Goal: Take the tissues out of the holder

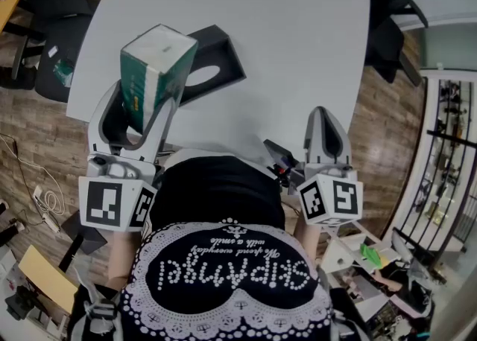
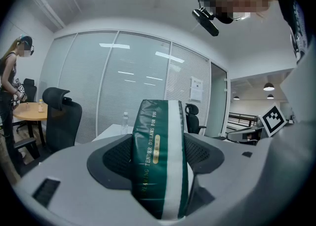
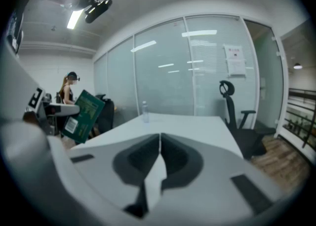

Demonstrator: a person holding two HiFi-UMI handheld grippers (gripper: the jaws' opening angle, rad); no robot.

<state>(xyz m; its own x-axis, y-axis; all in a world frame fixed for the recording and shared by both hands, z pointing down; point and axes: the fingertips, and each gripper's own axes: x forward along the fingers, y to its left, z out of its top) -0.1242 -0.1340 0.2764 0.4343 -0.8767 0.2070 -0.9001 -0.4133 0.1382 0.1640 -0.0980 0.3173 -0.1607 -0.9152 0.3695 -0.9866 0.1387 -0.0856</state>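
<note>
A green-and-white tissue pack (image 1: 154, 70) is held upright above the near left part of the white table (image 1: 283, 42), clamped between the pads of my left gripper (image 1: 141, 112). In the left gripper view the pack (image 2: 159, 161) fills the gap between the jaws of that gripper (image 2: 158, 168). Just behind the pack, the dark holder (image 1: 221, 48) with an oval opening lies on the table. My right gripper (image 1: 326, 122) hovers at the table's near edge, its jaws pressed together on nothing (image 3: 159, 153). From the right gripper view, the pack (image 3: 81, 116) shows at the left.
A water bottle (image 3: 144, 107) stands at the far end of the table. Black office chairs (image 1: 391, 27) sit at the right and left (image 1: 45, 42) sides. A person (image 2: 12, 82) stands by a round wooden table. Glass walls lie beyond.
</note>
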